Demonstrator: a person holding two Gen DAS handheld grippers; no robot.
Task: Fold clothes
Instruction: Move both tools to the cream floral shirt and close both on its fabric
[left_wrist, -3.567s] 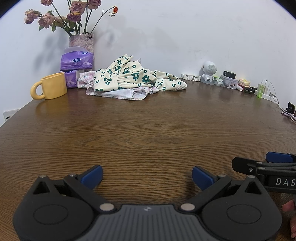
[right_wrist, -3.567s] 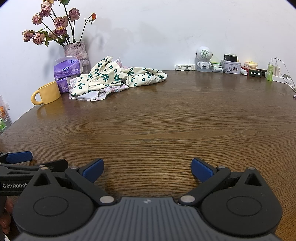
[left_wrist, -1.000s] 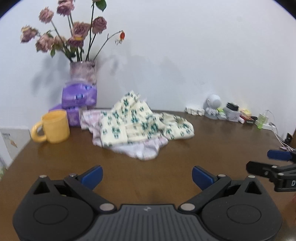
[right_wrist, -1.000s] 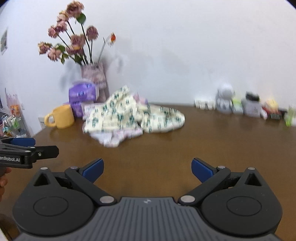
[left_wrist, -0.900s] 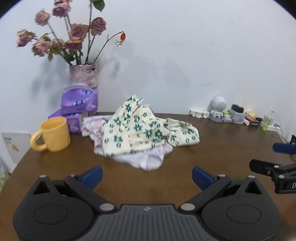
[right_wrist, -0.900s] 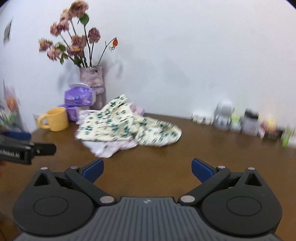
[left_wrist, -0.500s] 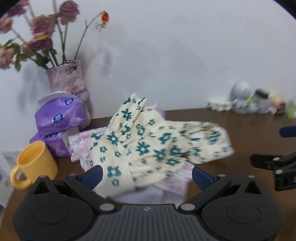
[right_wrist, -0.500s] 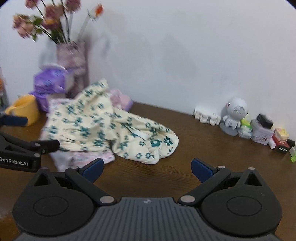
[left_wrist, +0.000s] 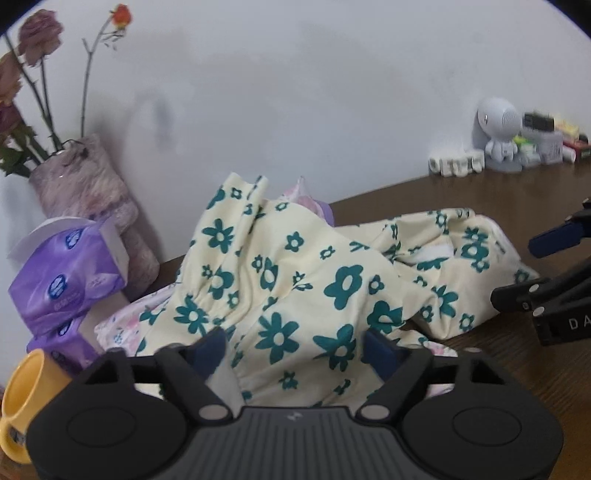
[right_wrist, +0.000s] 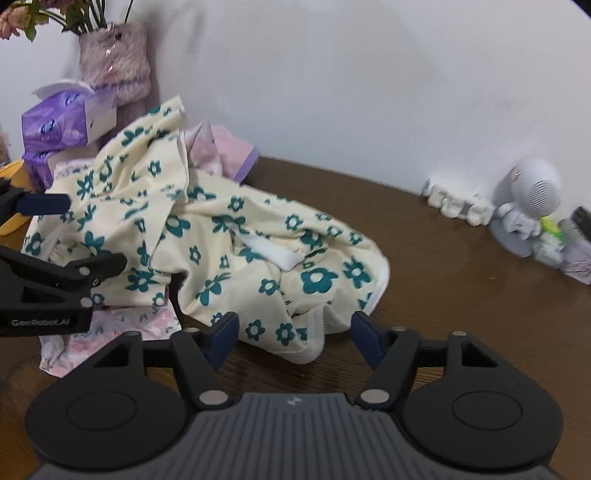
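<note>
A: Left wrist view, from the left edge?

B: A yellow mug (left_wrist: 22, 398) at the lower left, purple tissue packs (left_wrist: 66, 273) above it, a fuzzy vase (left_wrist: 92, 192) with dried roses behind. The cream garment with green flowers (left_wrist: 295, 280) fills the centre, crumpled over a pale pink printed cloth (left_wrist: 122, 328) on the brown table (left_wrist: 517, 199).

A: And the left gripper (left_wrist: 295, 349)?

B: Low centre, its jaws are closing with the flowered fabric between the blue pads; I see no pinch yet, so it reads as open. The other tool pokes in at the right edge. A white robot figure (left_wrist: 498, 136) stands at the upper right.

A: Right wrist view?

B: The left tool enters at the left edge, over the garment's left part. The garment sits centre-left. The right gripper (right_wrist: 295, 338) at lower centre is closing too, with the near hem (right_wrist: 310, 343) between its pads, not clamped. The figure stands at the far right
</note>
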